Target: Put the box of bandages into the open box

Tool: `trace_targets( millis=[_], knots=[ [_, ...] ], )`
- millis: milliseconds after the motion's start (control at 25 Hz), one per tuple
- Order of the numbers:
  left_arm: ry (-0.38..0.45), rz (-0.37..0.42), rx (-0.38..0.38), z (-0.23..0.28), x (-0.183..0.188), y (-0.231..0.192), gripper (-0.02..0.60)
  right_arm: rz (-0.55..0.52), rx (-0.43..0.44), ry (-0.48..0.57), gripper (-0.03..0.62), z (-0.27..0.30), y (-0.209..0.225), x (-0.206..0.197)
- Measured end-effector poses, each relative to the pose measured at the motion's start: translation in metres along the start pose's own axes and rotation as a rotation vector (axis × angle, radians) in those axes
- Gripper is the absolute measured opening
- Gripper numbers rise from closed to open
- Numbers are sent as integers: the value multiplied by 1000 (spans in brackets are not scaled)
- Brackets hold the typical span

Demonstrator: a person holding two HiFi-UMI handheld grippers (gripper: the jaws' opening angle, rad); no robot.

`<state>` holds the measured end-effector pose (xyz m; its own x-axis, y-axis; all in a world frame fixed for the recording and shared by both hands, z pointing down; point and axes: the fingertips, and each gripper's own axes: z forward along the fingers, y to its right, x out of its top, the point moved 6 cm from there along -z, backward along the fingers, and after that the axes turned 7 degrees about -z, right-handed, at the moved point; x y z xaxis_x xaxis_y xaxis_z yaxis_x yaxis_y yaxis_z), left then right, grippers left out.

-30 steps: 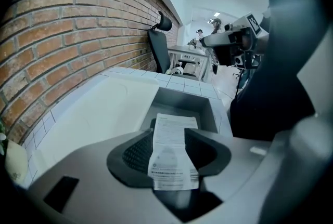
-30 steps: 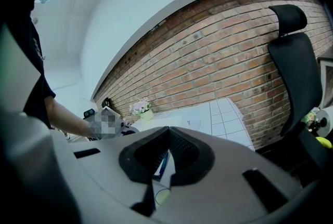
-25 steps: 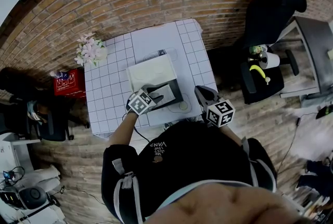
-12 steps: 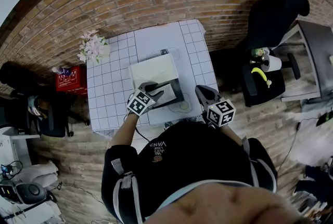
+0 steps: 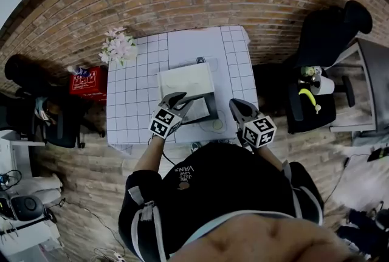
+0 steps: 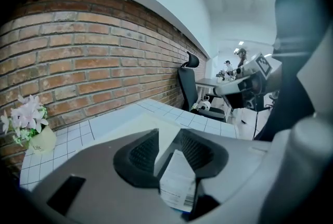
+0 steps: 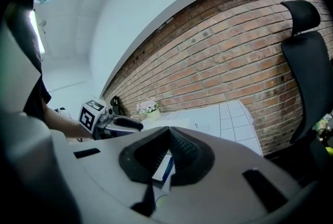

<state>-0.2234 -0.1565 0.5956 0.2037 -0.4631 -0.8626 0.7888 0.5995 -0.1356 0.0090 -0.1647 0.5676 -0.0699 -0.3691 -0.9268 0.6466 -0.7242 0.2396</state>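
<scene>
The open box stands mid-table, its white lid (image 5: 185, 79) folded back behind a dark base (image 5: 209, 110). My left gripper (image 5: 181, 99) hovers over the base's near-left corner. Its jaws are closing, with a gap still between the tips (image 6: 169, 132). The box of bandages (image 6: 179, 186), white with a barcode, shows through that gap below the pads, and neither pad presses on it. It shows again, with a blue edge (image 7: 162, 168), under my right gripper (image 7: 169, 128). That gripper (image 5: 236, 106) waits at the table's near right, tips together and holding nothing.
A white grid cloth (image 5: 130, 109) covers the table. A vase of pale flowers (image 5: 118, 48) stands at its far left corner. A red crate (image 5: 85, 81) sits on the floor to the left. A black chair (image 5: 328, 24) and a stool with a banana (image 5: 307, 96) stand to the right.
My left gripper has drawn back a little from inside the dark base toward its near-left corner. The right gripper has stayed where it was.
</scene>
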Motion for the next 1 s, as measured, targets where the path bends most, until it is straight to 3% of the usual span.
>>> trace_targets(
  millis=[560,760,1000],
  knots=[
    [206,-123,149,-41,16,14,26,-48,106,-3,-6,19,-2,15],
    [297,-170,215,-56,24,24,12,-62,142,5,-6,23,0,21],
    [348,-217,281,-67,24,40,12,-78,192,-3,-6,23,4,24]
  ],
)
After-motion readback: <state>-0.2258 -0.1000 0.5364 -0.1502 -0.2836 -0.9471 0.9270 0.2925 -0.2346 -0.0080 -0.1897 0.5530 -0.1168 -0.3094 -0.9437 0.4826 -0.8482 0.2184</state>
